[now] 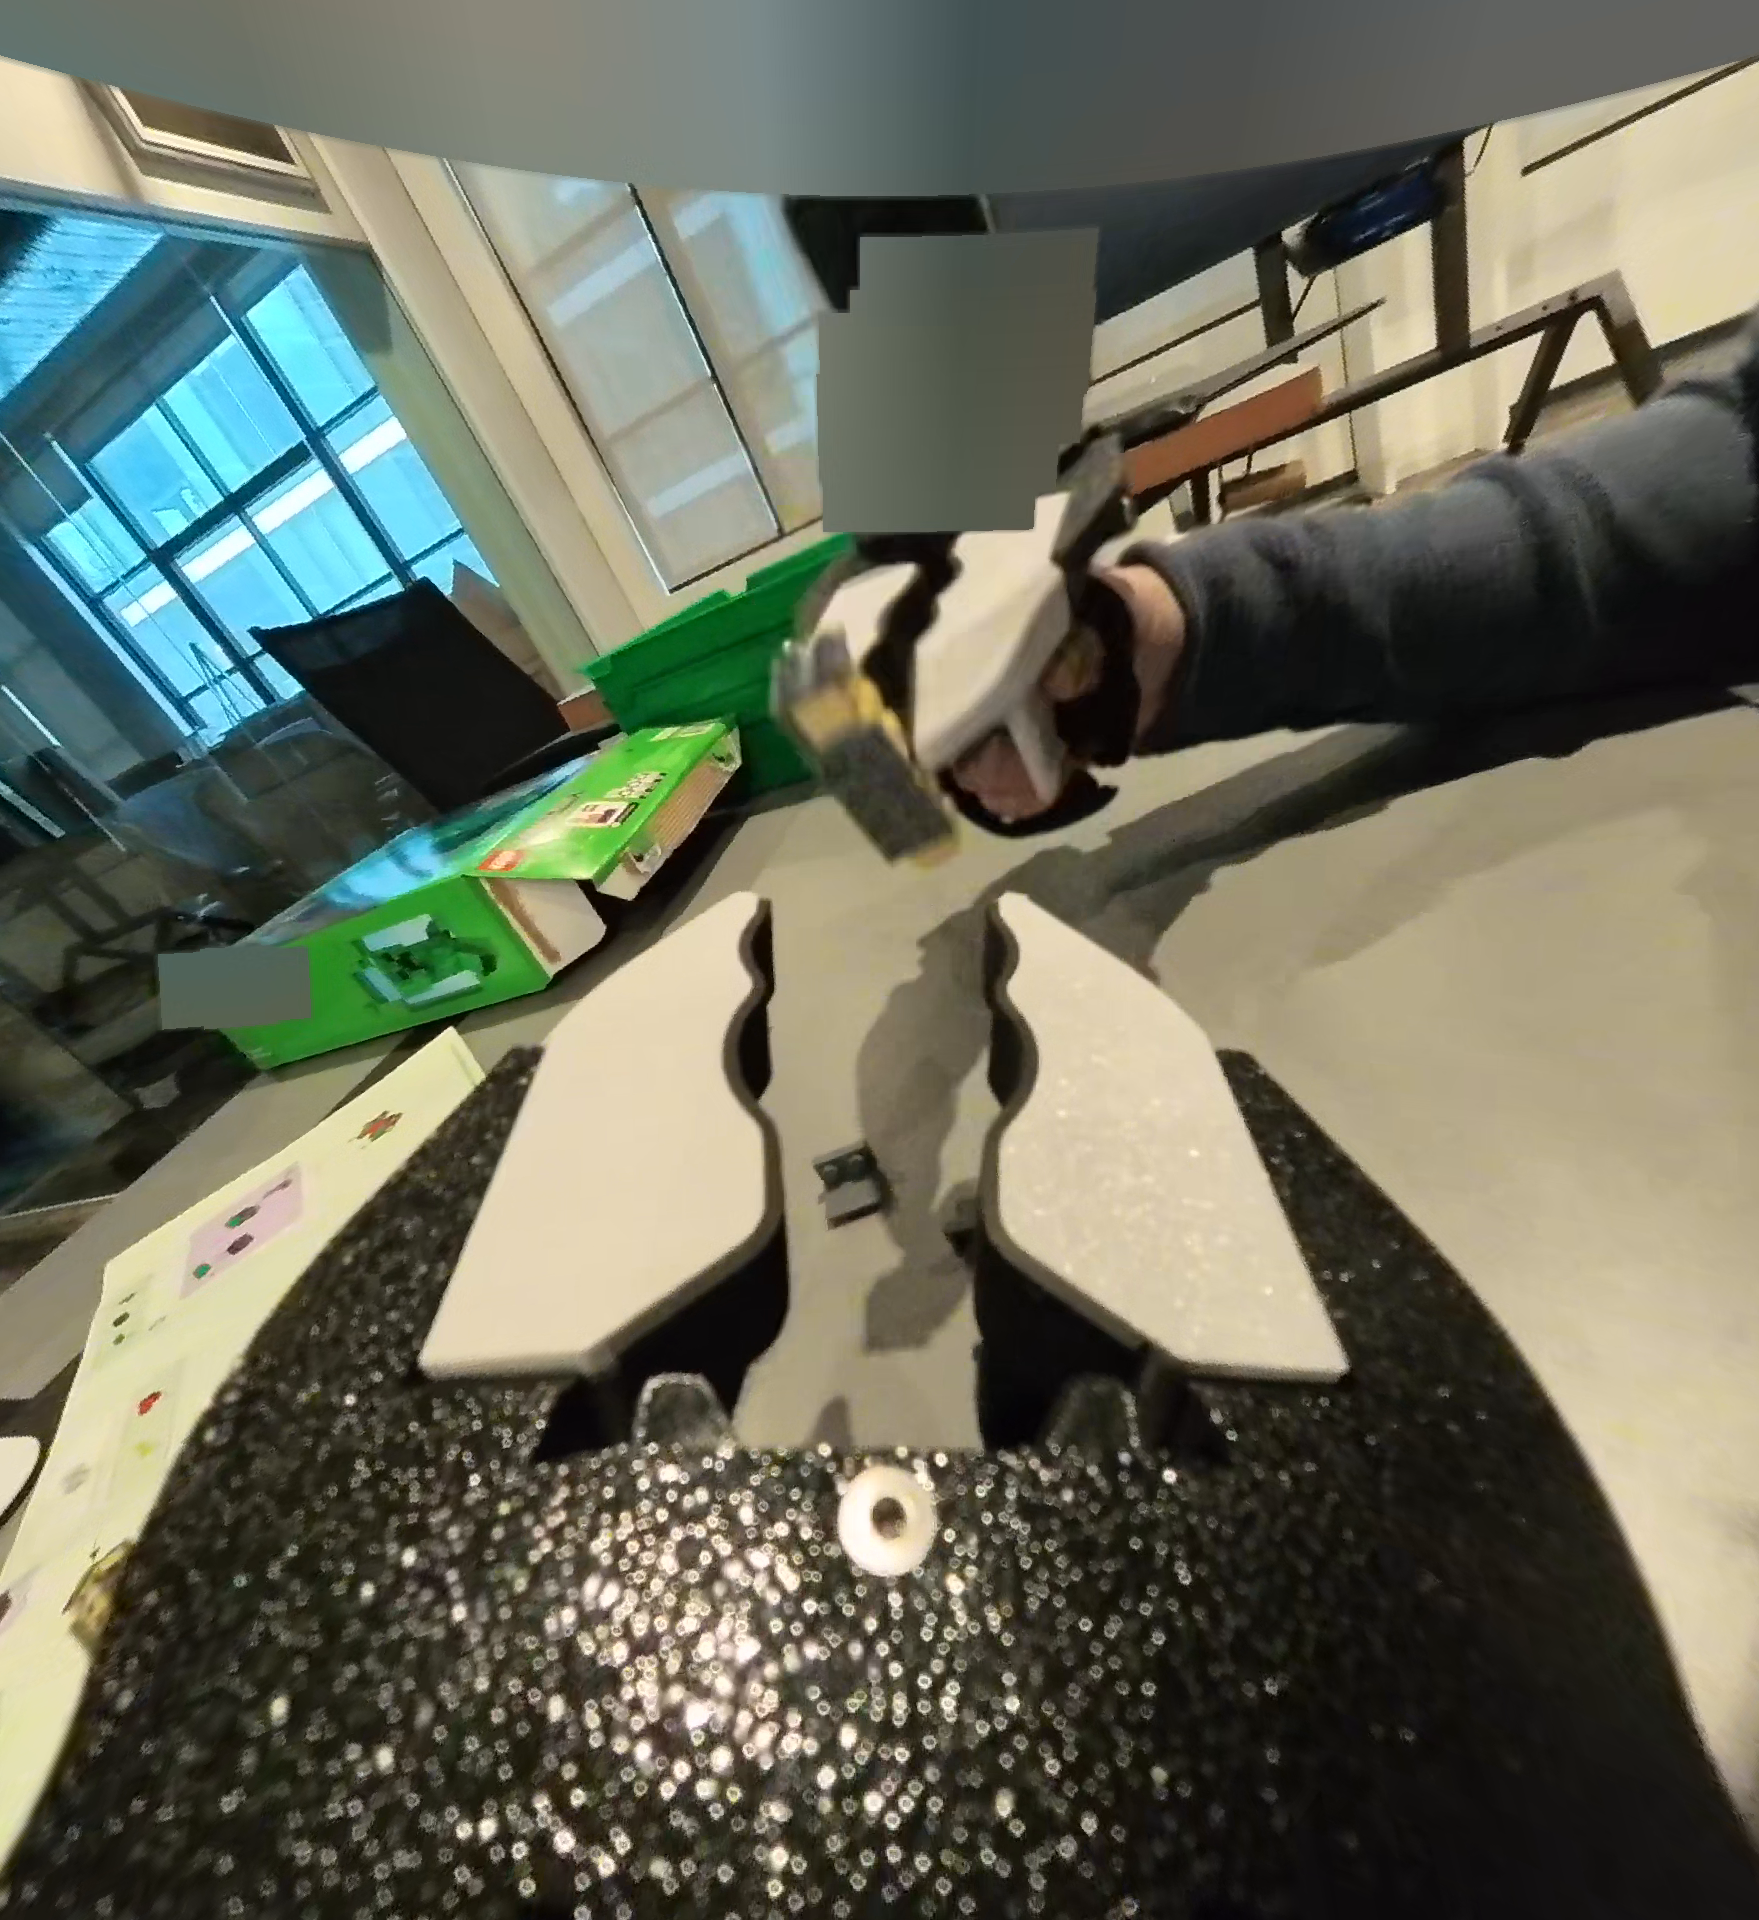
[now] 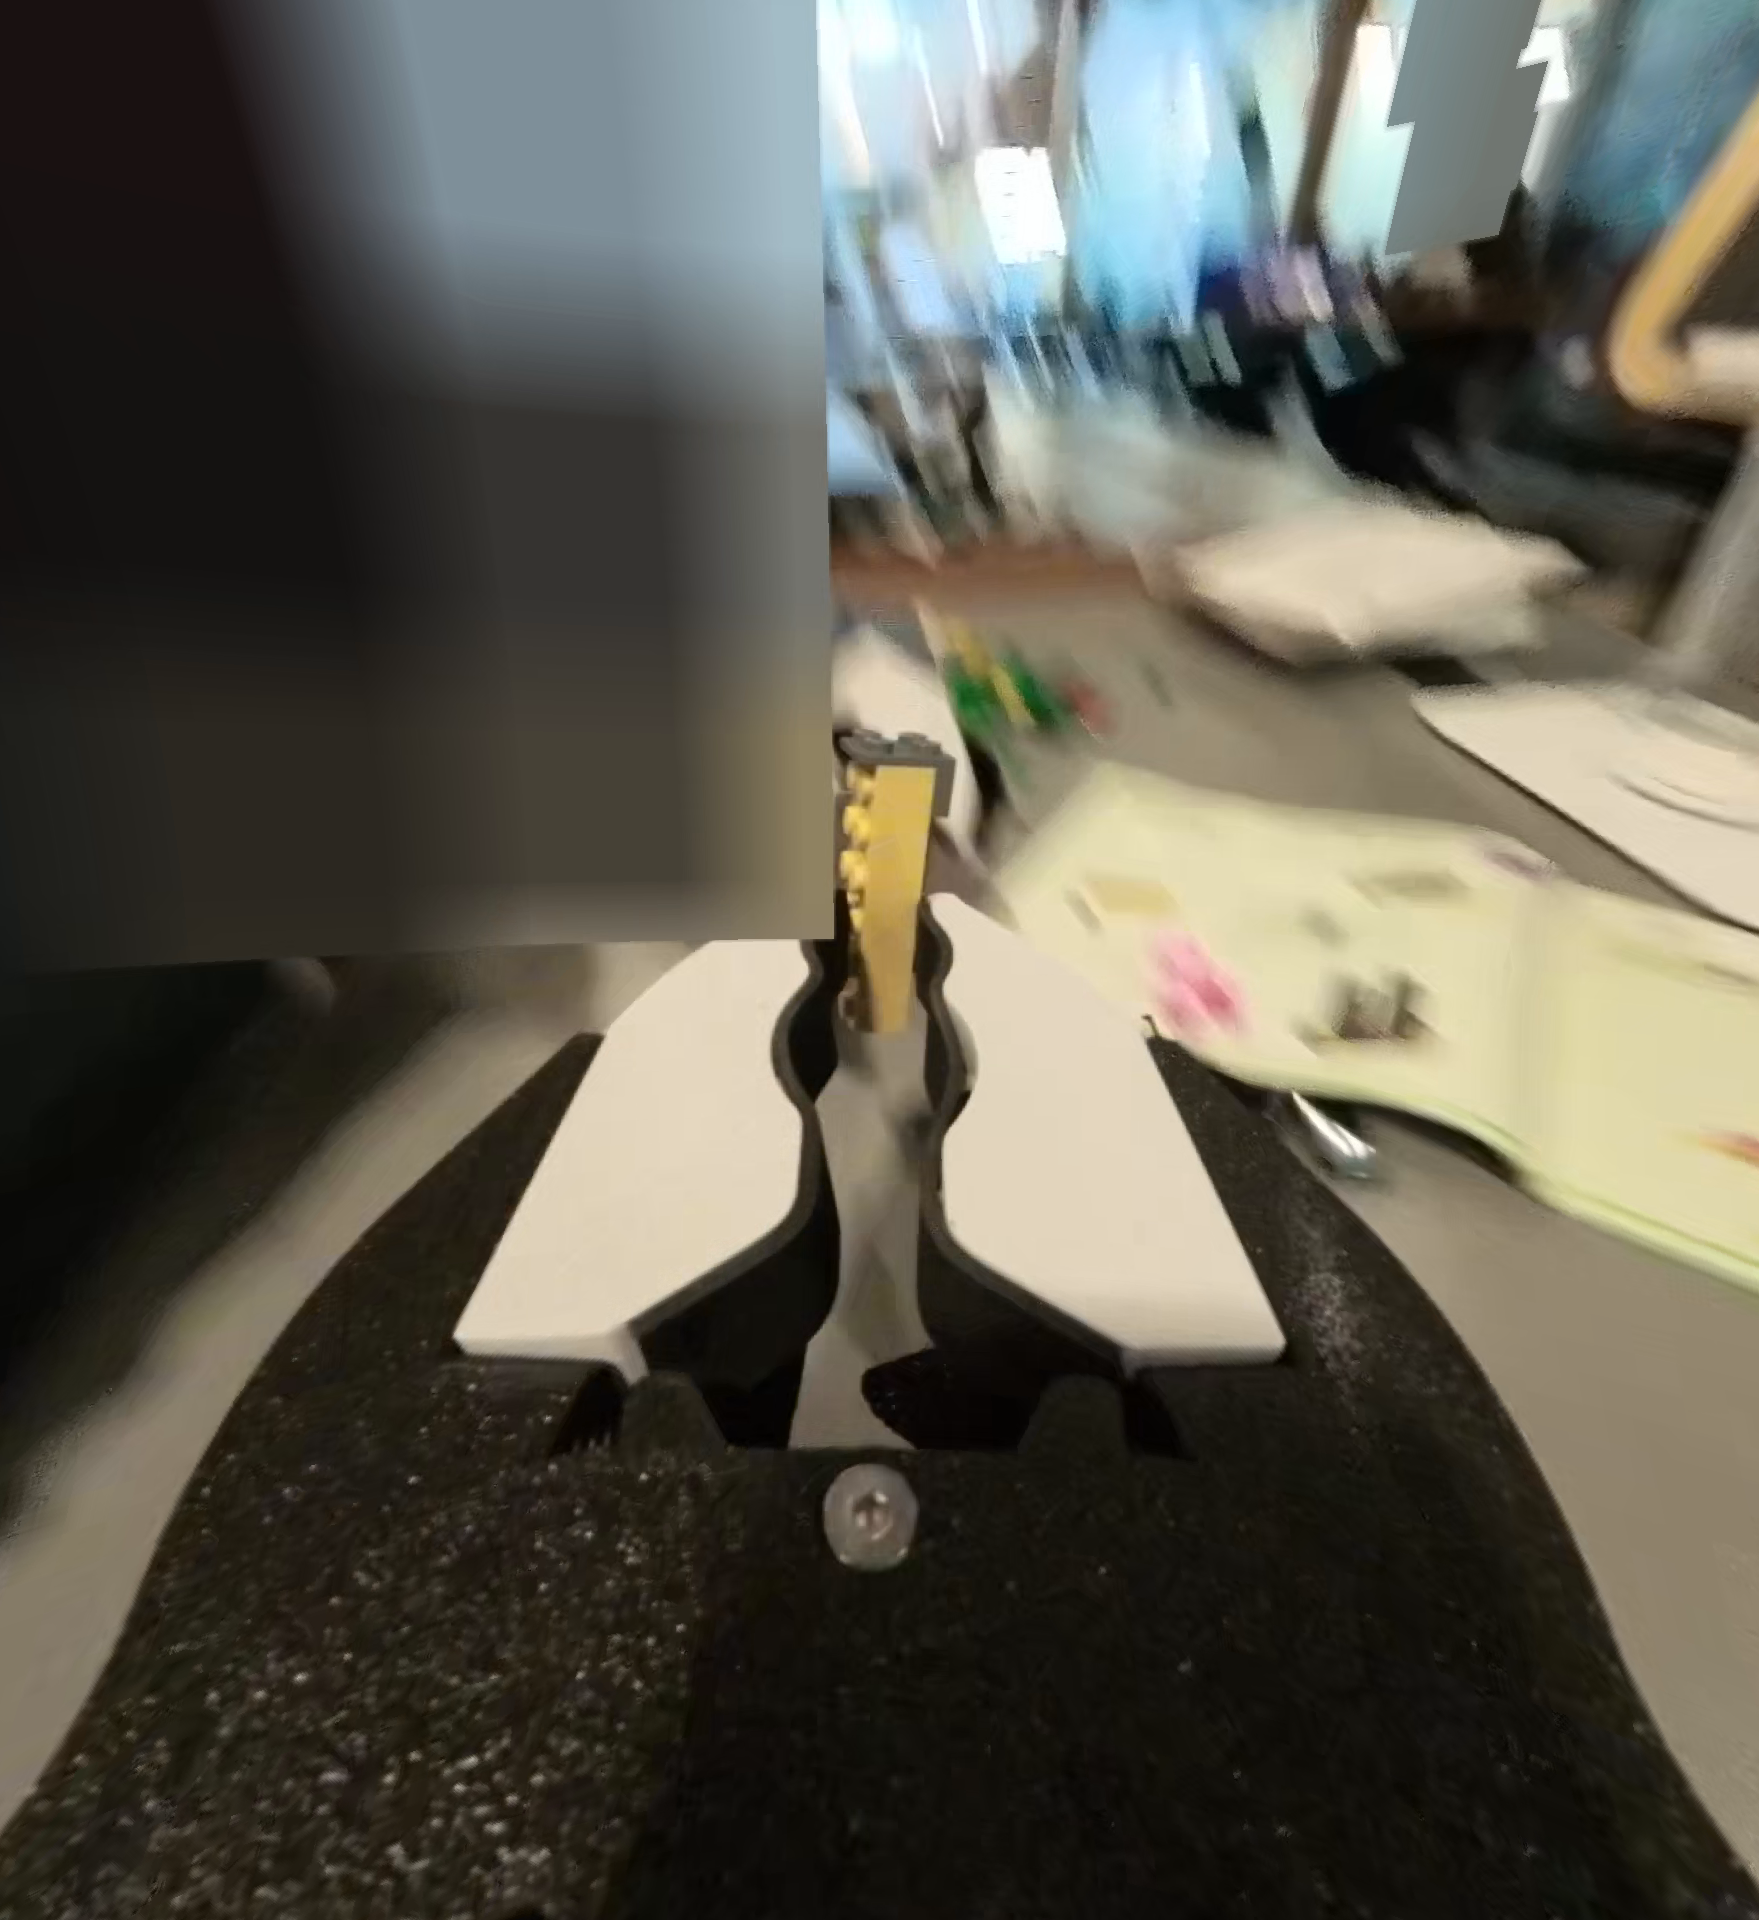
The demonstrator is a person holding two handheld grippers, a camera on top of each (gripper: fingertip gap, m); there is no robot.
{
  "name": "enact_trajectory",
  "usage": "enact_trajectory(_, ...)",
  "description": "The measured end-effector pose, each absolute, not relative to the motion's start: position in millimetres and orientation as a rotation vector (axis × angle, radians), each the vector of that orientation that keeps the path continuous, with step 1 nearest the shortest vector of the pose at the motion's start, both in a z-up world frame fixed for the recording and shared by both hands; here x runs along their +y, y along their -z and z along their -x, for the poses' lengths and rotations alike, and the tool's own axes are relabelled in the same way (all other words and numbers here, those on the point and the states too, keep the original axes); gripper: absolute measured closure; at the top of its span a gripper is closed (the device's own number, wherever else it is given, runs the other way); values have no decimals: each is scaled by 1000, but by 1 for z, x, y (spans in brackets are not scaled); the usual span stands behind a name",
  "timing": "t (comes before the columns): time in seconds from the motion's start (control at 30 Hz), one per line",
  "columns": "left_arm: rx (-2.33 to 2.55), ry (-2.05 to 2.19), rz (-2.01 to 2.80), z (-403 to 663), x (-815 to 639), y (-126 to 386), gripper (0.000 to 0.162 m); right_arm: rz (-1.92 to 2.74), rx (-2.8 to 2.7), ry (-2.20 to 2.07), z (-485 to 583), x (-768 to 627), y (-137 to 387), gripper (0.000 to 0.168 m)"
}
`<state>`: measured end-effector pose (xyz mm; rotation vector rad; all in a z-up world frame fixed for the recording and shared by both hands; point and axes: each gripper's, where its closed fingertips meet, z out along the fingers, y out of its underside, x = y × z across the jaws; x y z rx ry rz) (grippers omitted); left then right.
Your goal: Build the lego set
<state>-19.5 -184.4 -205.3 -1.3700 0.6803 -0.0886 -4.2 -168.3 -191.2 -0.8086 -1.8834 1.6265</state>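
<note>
Grey tabletop [image 1: 1477, 987], green box [image 1: 459, 914] lying open at its far left, pale instruction booklet [image 2: 1477, 1039] spread nearby, right gripper [image 2: 880, 956] fingers clamping a yellow-and-grey brick stack [image 2: 896, 894] raised above it, left gripper [image 1: 880, 914] fingers spread apart over a small dark brick [image 1: 849, 1184].

Your yellow lego assembly [image 2: 890, 904]: studded plates stacked, dark grey plate capping far end, standing on edge, pinched in right claw [image 2: 880, 997]. Small dark grey piece [image 1: 851, 1184] lies studs-up on grey worktop [image 1: 1477, 987] before you.
</note>
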Motion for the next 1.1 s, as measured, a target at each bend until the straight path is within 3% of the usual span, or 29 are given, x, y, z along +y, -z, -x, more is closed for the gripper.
enact_trajectory(0.13,716,26,1426,17,-179,215,121,769,-2118,-979,12,-165,233,156)
enact_trajectory(0.23,777,-66,1497,14,-174,229,120,682,-2187,-760,14,-171,246,156)
enact_trajectory(0.7,915,-220,1619,13,-168,258,131,438,-2224,-469,11,-176,255,156)
enact_trajectory(1.1,964,-241,1636,11,-168,265,142,405,-2228,-485,11,-183,256,156)
